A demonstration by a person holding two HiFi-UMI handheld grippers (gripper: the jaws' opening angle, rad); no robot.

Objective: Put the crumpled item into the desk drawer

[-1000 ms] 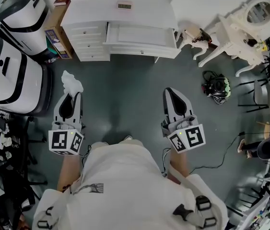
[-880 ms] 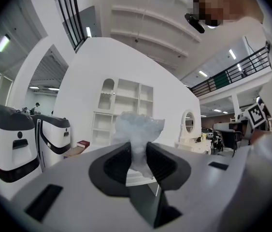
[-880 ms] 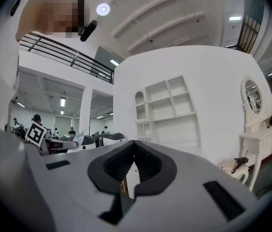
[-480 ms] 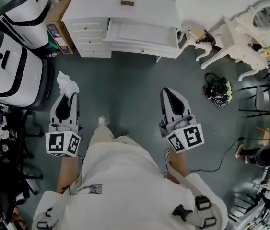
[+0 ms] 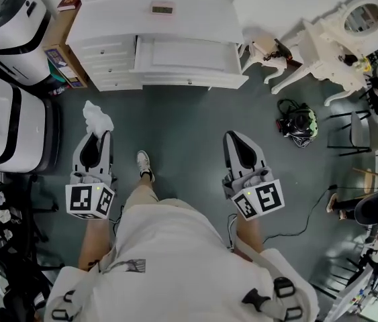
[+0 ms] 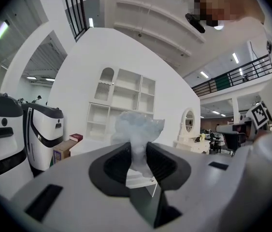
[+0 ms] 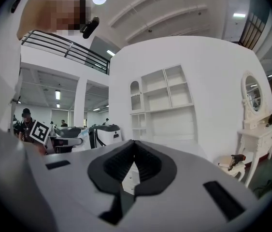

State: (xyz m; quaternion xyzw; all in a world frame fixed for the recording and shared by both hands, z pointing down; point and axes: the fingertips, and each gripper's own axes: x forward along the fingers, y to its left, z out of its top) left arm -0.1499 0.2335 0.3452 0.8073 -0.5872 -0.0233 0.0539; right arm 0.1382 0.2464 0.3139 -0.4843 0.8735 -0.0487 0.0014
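A crumpled white item sticks out ahead of my left gripper, whose jaws are shut on its lower part. The white desk stands ahead at the top of the head view, with its wide drawer pulled open. My right gripper is held level to the right, jaws shut with nothing between them. Both grippers are well short of the desk, over the grey floor.
Two large white-and-black machines stand at the left, next to a cardboard box. A white dressing table with a round mirror and a stool are at the right. A helmet-like object and a cable lie on the floor. One of the person's shoes is stepping forward.
The person has walked toward the desk; it and its open drawer now sit larger and further left in the head view. Both grippers keep their hold and spacing.
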